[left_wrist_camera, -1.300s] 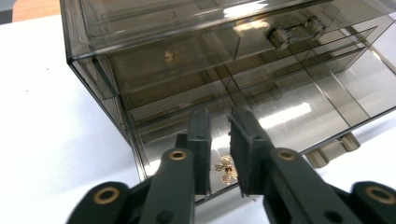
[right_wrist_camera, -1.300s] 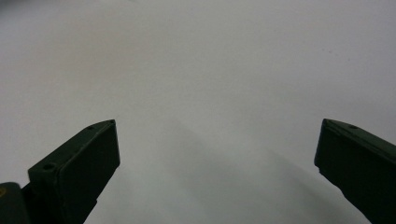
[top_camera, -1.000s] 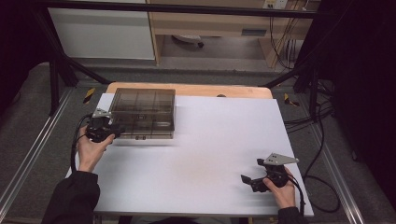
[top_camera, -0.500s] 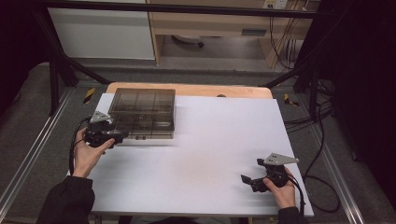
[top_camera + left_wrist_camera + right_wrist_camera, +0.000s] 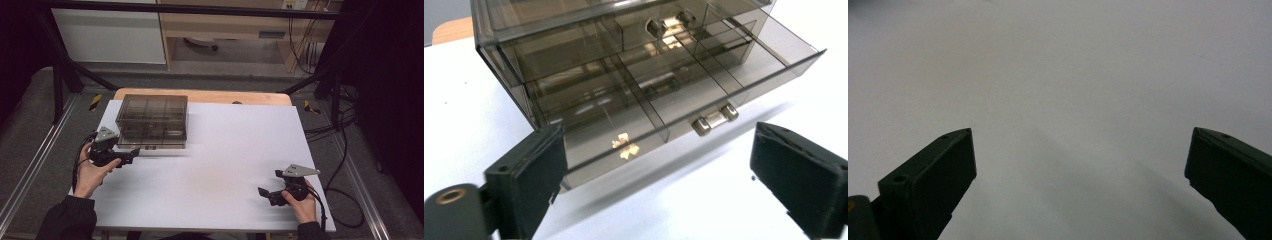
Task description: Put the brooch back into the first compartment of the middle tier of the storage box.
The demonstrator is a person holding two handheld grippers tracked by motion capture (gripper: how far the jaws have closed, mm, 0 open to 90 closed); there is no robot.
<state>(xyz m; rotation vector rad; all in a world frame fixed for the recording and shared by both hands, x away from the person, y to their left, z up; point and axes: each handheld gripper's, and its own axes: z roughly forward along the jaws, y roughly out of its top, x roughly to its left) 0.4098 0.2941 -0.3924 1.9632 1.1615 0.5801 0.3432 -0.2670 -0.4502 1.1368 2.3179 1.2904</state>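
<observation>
A smoky see-through drawer box (image 5: 152, 117) stands at the table's far left. In the left gripper view its lower drawer (image 5: 639, 125) is pulled out, showing a metal handle (image 5: 714, 119) and empty compartments. My left gripper (image 5: 131, 154) sits just in front of that drawer. Its jaws have just been opening and now stand wide, with the handle just ahead of the left gripper's (image 5: 664, 175) tips and not gripped. My right gripper (image 5: 264, 192) rests near the table's front right; the right gripper view shows the right gripper (image 5: 1080, 175) open over bare white table.
The white table top (image 5: 225, 150) lies on a wooden board (image 5: 200, 96). Metal rails (image 5: 30, 165) run along both sides, cables (image 5: 345, 165) trail at the right, and cabinets stand behind the table.
The left hand has drawn back from the box toward the table's near side, and its jaws have spread wide. The right hand has stayed where it was.
</observation>
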